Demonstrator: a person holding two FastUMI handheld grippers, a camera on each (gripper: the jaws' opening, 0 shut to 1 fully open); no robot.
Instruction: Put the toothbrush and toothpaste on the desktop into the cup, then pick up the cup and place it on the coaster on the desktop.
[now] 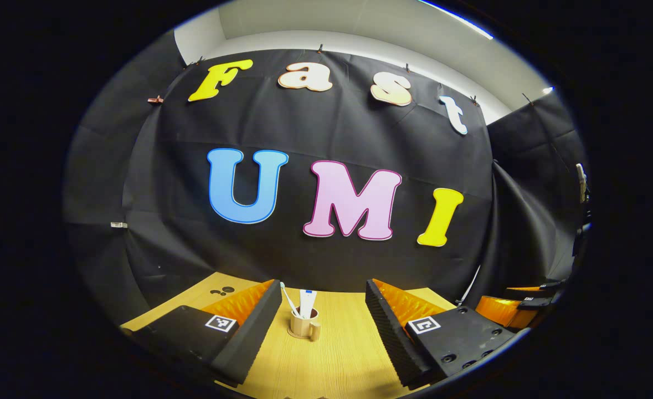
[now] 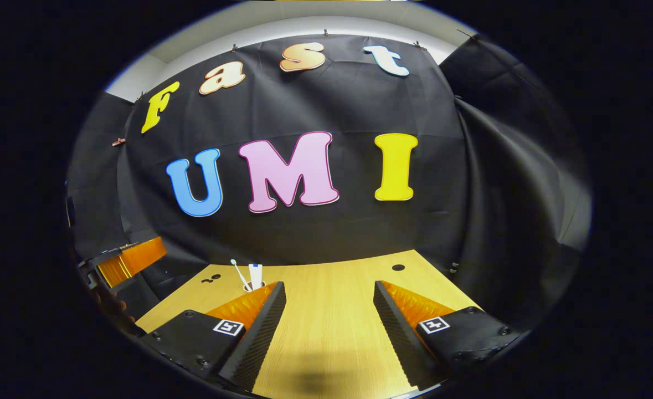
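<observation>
- Left hand-held gripper (image 1: 324,327): fingers spread wide, released, nothing between them; it hangs just above the desk (image 1: 337,366).
- Straight ahead of it, centred in the gap between its fingers and a little beyond the fingertips, the cup (image 1: 303,323) stands upright on the wooden top, handle toward the camera-right side.
- In the cup: toothbrush (image 1: 289,300) leaning to the left, toothpaste (image 1: 306,303) standing nearly upright beside it. Both rise above the rim.
- Whether a coaster lies under the cup cannot be told.
- Right hand-held gripper (image 2: 329,310): also released, jaws well apart, only bare desk between them.
- From the right gripper view the cup (image 2: 254,287) sits farther off, behind the tip of its left finger and partly hidden by it; toothbrush (image 2: 240,273) and toothpaste (image 2: 255,275) stick up above.
- Far left in that view, the other gripper's body, near the desk edge.
</observation>
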